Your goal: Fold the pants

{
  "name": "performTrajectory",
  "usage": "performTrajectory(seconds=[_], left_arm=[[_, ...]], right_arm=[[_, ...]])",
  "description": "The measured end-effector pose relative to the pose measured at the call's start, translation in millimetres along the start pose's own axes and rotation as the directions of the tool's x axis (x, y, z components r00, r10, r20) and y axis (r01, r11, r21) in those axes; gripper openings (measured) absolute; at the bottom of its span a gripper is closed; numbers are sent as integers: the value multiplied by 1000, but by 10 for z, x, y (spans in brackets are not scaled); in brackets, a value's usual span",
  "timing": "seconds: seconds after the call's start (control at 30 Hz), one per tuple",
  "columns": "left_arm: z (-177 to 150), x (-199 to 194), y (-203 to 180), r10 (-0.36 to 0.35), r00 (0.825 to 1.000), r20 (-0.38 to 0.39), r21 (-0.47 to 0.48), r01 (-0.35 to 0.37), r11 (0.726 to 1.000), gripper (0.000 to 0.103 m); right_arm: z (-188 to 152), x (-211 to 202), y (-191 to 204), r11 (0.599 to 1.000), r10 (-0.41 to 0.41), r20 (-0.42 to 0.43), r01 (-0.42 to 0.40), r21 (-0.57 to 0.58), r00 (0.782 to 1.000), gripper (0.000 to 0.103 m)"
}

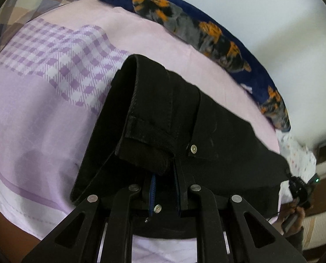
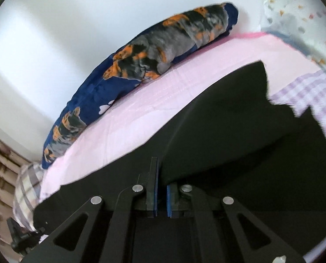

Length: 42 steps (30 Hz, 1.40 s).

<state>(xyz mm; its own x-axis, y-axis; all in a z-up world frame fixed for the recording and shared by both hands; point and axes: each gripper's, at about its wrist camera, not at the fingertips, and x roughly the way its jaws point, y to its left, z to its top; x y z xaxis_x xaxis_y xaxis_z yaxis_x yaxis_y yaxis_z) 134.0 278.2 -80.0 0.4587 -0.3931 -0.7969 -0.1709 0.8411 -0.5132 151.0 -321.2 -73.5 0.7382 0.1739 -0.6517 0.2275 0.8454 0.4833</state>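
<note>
The black pants (image 1: 185, 120) hang bunched in front of my left gripper (image 1: 165, 175), which is shut on the waistband near a metal rivet (image 1: 193, 149). The fabric stretches right to my right gripper (image 1: 301, 188), small at the frame's edge with a hand below it. In the right wrist view the pants (image 2: 239, 120) spread as a dark sheet lifted over the bed. My right gripper (image 2: 162, 175) is shut on their edge, its blue pads (image 2: 169, 199) nearly together and the cloth draped over the right finger. The left gripper (image 2: 20, 239) shows at the bottom left.
A bed with a pink sheet (image 1: 174, 39) and lilac checked patches (image 1: 64, 65) lies beneath. A rolled navy blanket with orange and grey print (image 1: 195, 28) (image 2: 141, 65) runs along the white wall. A plaid pillow (image 1: 31, 0) and white dotted cloth (image 2: 294, 11) lie at the bed's ends.
</note>
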Motion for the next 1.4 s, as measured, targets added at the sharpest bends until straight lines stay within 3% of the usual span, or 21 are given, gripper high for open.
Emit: performTrajectory(seconds=[0.3,0.5,0.7,0.87,0.97,1.07,1.2,1.33,1.4], left_arm=[[-210,-80,18,2,997,-80,112,7,994,15],[-372,11,133,40,986,-165,129,-19,991,15],[-353,-29,197,47,987,-152,113,-30,993,15],[-374,35,123,103,985,-136,181,-78,980,19],[-382,26,56,130,983,-129,206,-102,973,19],[-401,-29,8,165,978,-128,222,-134,966,30],[-438,-177,5,275,958,-86,260,-245,934,54],[-462,-484,-51,365,929,52,285,-364,887,55],[-485,-630,-195,352,927,131,305,-375,875,55]], right_arm=[[-368,-613,-85,999,-34,11,34,16,999,4],[-597,-623,-239,996,-66,-47,69,48,997,4],[-792,-494,-389,993,-71,-105,80,85,992,4],[-874,-395,-453,992,-67,-129,80,94,989,4],[-902,-338,-529,990,-37,-146,56,129,989,10],[-902,-317,-606,983,20,-148,8,182,989,12],[-862,-355,-749,961,85,-101,-55,271,991,28],[-801,-402,-901,928,146,-42,-122,353,988,28],[-764,-417,-965,918,154,-16,-137,372,988,29]])
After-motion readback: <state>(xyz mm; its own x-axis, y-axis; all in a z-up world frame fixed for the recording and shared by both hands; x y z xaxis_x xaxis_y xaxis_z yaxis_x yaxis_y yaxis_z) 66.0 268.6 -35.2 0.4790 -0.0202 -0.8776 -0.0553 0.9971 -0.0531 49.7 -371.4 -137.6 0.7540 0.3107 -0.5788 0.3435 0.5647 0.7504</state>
